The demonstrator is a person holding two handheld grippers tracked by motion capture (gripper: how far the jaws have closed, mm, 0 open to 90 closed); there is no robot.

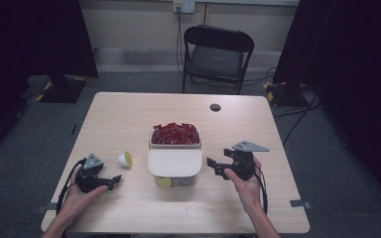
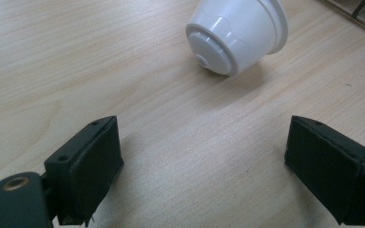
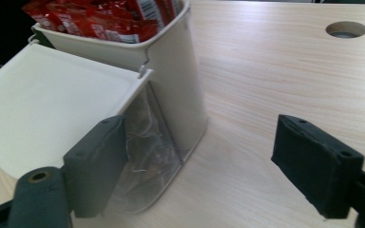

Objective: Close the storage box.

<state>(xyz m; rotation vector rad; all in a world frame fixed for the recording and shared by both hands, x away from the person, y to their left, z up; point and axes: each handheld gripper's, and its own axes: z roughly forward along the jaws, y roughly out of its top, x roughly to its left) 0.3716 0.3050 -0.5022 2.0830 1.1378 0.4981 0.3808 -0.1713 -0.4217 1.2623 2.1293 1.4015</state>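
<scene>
A white coffee capsule (image 1: 125,159) (image 2: 237,34) with a yellow lid lies on its side on the table, left of a white bin. The bin (image 1: 174,163) (image 3: 180,90) holds red packets (image 1: 175,133) (image 3: 100,16) in its back part, and a white flap (image 1: 173,162) (image 3: 52,104) covers its clear front part. My left gripper (image 1: 116,179) (image 2: 204,166) rests open on the table just short of the capsule, nothing between its jaws. My right gripper (image 1: 212,166) (image 3: 197,161) is open beside the bin's right wall.
The light wooden table (image 1: 129,119) has a round cable hole (image 1: 215,107) (image 3: 346,29) at the back right. A black folding chair (image 1: 216,54) stands behind it. Dark curtains and stands flank the floor on both sides.
</scene>
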